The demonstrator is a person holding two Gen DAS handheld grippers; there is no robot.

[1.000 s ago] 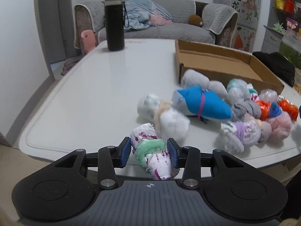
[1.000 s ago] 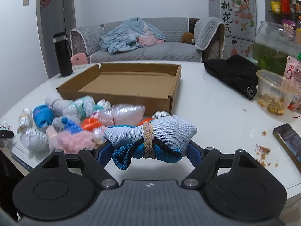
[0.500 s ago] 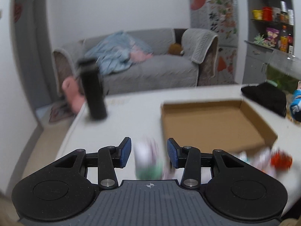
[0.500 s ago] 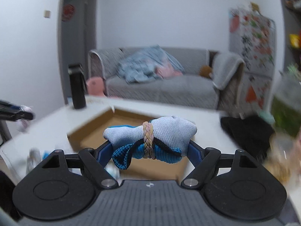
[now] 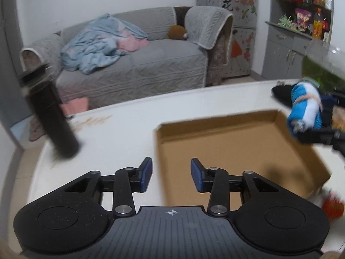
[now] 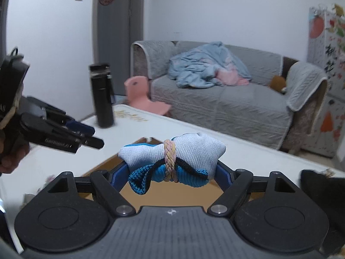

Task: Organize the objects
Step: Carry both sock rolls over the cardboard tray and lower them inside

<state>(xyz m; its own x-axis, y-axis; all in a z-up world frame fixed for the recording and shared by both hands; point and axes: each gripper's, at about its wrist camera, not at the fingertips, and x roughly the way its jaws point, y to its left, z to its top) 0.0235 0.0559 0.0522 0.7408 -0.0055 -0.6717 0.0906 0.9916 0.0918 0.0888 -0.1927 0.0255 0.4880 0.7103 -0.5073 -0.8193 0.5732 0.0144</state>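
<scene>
Much of the left wrist view is smeared by motion: the tall black cylindrical flask (image 5: 50, 116) on the white glossy counter (image 5: 120, 127) is a tilted blur, and the small bundles at the lower right edge show only as a red smudge (image 5: 332, 207) that cannot be identified. The near wall of the shallow brown cardboard box (image 5: 235, 151) is hidden behind the gripper body in both views. In the right wrist view a dark object (image 6: 321, 183) at the right edge is cut off, and the hand (image 6: 8, 155) carrying the other tool is only partly in frame.

The left gripper (image 5: 171, 178) has just been opening its jaws; its blue pads stand apart with nothing between them, over the box's near left corner. No sock bundle shows inside the box from here.

The right gripper (image 6: 170, 170) is clenched on the rolled grey-and-blue knitted sock bundle tied with a braided pink-and-yellow band (image 6: 172, 161), which lies crosswise between the pads, above the box's open interior. From the left wrist view the same bundle hangs over the box's far right corner.

White lettering runs along the left gripper's side in the right wrist view, too blurred to read. The patterned grey cabinet (image 5: 235, 4) behind the grey quilted sofa (image 5: 151, 64) bears the characters 桃花.
</scene>
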